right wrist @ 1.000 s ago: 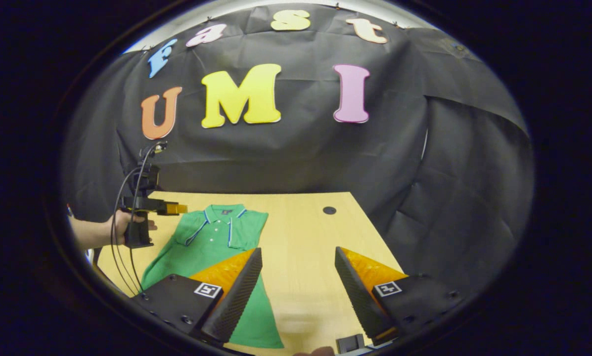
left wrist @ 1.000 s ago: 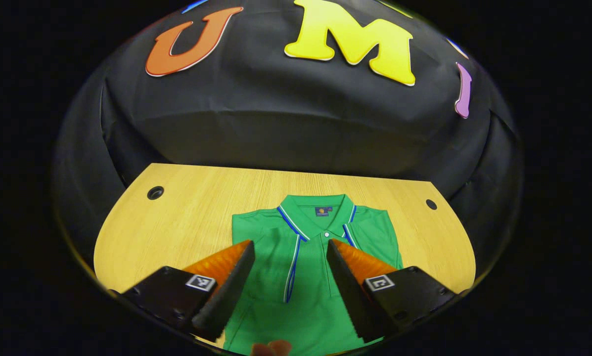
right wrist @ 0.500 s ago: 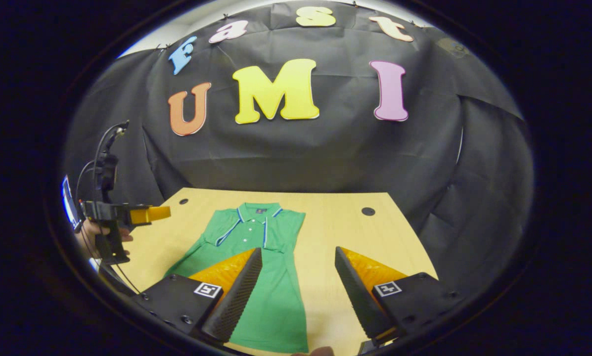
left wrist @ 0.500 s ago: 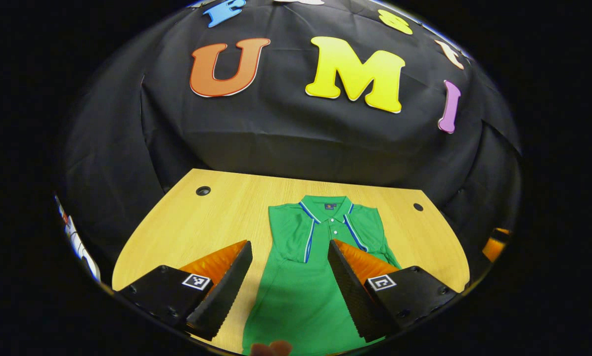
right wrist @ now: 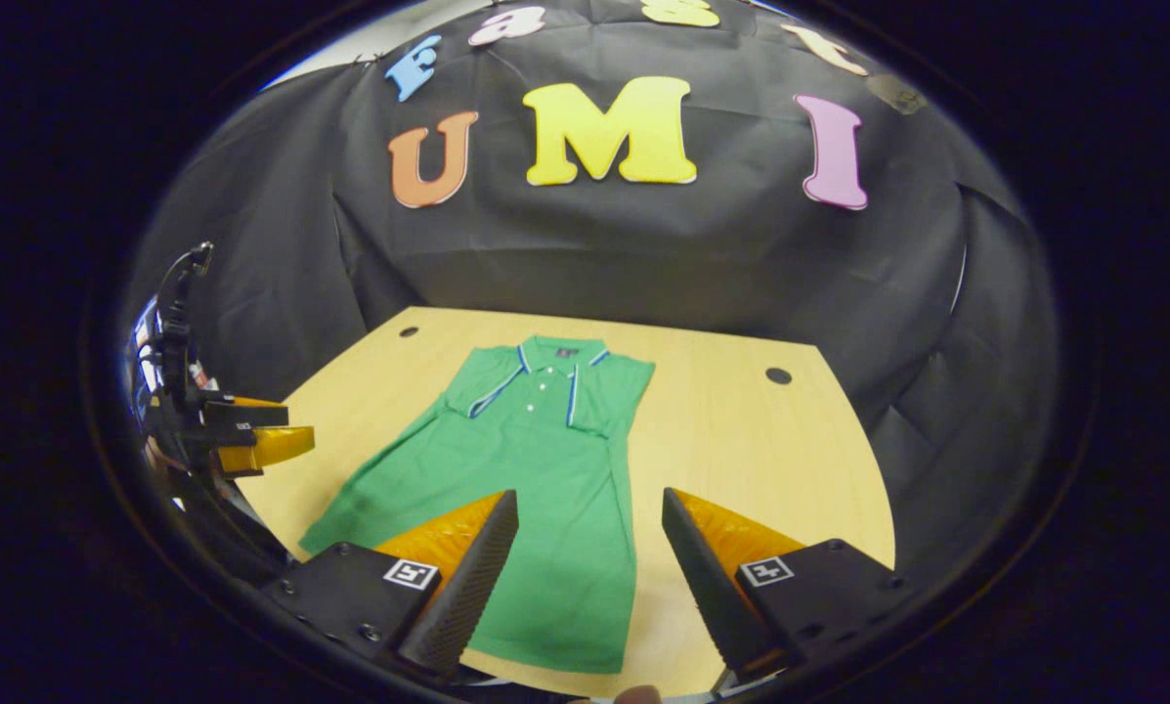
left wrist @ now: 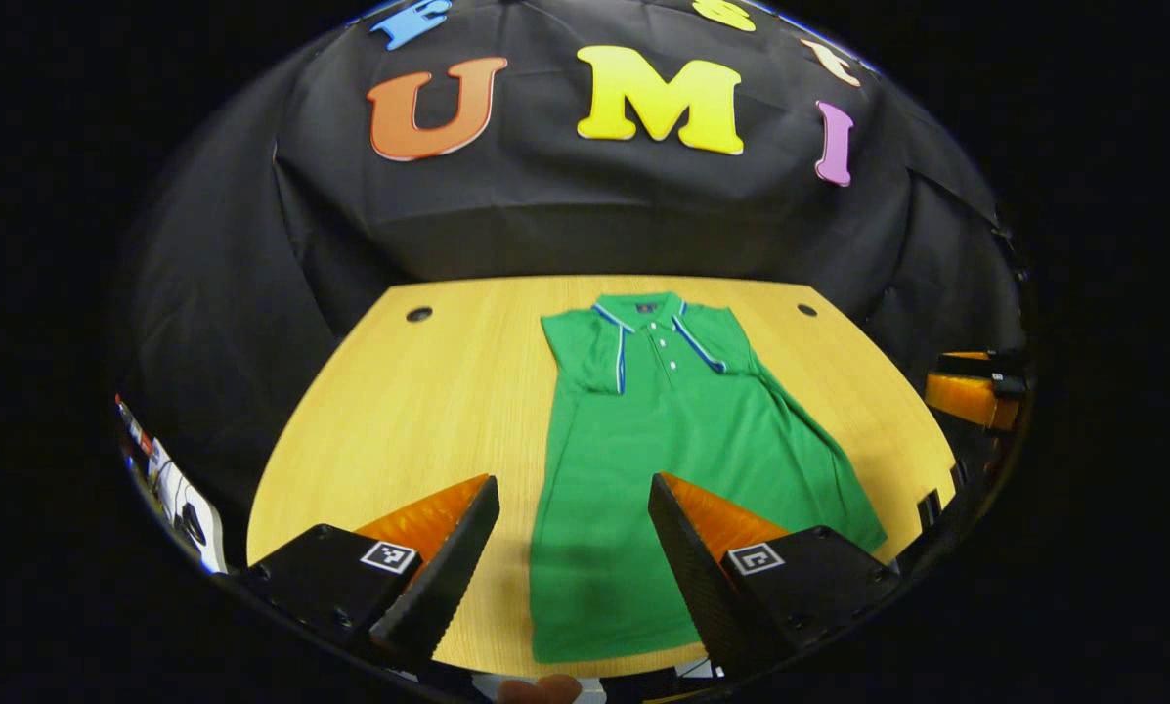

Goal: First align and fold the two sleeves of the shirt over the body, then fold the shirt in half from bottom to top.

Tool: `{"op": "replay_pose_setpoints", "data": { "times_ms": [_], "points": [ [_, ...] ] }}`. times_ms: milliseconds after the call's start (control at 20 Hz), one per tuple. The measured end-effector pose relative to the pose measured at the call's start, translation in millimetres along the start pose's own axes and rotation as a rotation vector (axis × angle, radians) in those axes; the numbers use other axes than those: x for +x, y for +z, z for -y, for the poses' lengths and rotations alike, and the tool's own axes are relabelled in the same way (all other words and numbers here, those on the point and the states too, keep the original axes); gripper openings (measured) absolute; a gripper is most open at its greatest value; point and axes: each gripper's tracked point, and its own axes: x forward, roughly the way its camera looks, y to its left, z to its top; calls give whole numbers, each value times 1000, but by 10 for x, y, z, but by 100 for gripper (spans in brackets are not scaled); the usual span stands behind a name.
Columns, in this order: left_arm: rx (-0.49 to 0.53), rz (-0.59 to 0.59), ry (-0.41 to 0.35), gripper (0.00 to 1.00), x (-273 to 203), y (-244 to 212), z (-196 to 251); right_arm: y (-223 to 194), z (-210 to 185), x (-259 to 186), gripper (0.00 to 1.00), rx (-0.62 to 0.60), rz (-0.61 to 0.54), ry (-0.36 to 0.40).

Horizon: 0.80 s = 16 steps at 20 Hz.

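Observation:
A green polo shirt lies flat on the wooden table, collar toward the far wall, both sleeves folded in over the chest. In the right gripper view the same shirt stretches toward me, its hem near the table's front edge. My left gripper hangs open above the hem's left part, holding nothing. My right gripper is open too, over the hem's right corner, and is empty. The left gripper also appears at the left edge of the right gripper view, and the right gripper at the right edge of the left gripper view.
Two round cable holes sit near the table's far corners. Black cloth walls close the booth behind and at both sides. Bare wood lies on both sides of the shirt.
Both grippers have pulled back toward the table's front edge and risen, so the whole shirt down to its hem has come into view. Both stayed open.

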Motion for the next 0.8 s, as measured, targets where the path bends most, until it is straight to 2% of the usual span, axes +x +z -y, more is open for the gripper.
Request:
{"op": "replay_pose_setpoints", "data": {
  "times_ms": [50,200,250,300,350,400,450,500,550,600,800],
  "points": [
    [9,-30,-10,100,-21,-153,14,-109,16,-15,96,-11,-21,-4],
    [61,-111,-42,99,-103,-586,35,-455,115,-78,96,-17,-101,-21],
    [79,-140,-50,99,-124,-720,36,-573,162,-82,93,-24,-133,-27],
    [94,-166,-56,99,-145,-842,26,-714,193,-87,99,-27,-173,-26],
    [107,-187,-58,99,-145,-966,1,-864,188,-88,96,-14,-223,-14],
    [111,-213,-54,99,-149,-1090,-39,-1048,181,-91,93,2,-271,-5],
    [106,-244,-48,99,-136,-1217,-76,-1216,190,-80,96,11,-318,-3],
    [95,-269,-44,99,-149,-1330,-108,-1361,203,-76,94,14,-359,-3],
    [83,-282,-42,100,-169,-1384,-128,-1463,196,-75,99,13,-388,1],
    [76,-291,-42,100,-162,-1426,-130,-1559,175,-67,96,7,-414,10],
    [68,-329,-46,99,-132,-1588,-101,-1809,138,-65,96,-50,-482,34]
  ]
}}
